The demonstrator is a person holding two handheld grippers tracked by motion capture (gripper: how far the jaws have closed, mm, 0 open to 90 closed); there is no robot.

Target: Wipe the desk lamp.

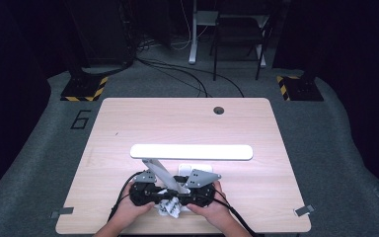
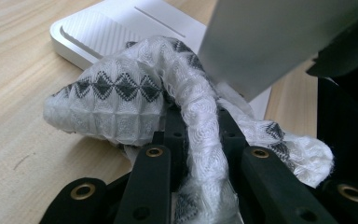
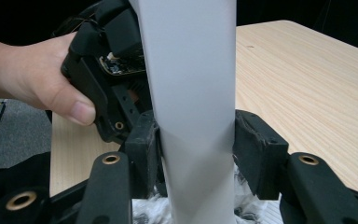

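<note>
A white desk lamp stands at the table's near middle, with a long light bar (image 1: 191, 151), a slanted arm (image 1: 164, 174) and a flat base (image 1: 196, 169). My right gripper (image 3: 196, 144) is shut on the lamp arm (image 3: 191, 93), one jaw pressed to each side. My left gripper (image 2: 198, 130) is shut on a white cloth with black diamonds (image 2: 121, 93), bunched against the lamp base (image 2: 112, 32). From above, both grippers (image 1: 160, 195) (image 1: 182, 193) meet at the foot of the arm, and the cloth (image 1: 169, 208) hangs below them.
The wooden table (image 1: 177, 118) has a cable hole (image 1: 218, 110) at its far right. A hand (image 3: 32, 74) holds the left gripper close beside the lamp arm. Beyond the table are a chair (image 1: 239, 34) and floor cables (image 1: 177, 74).
</note>
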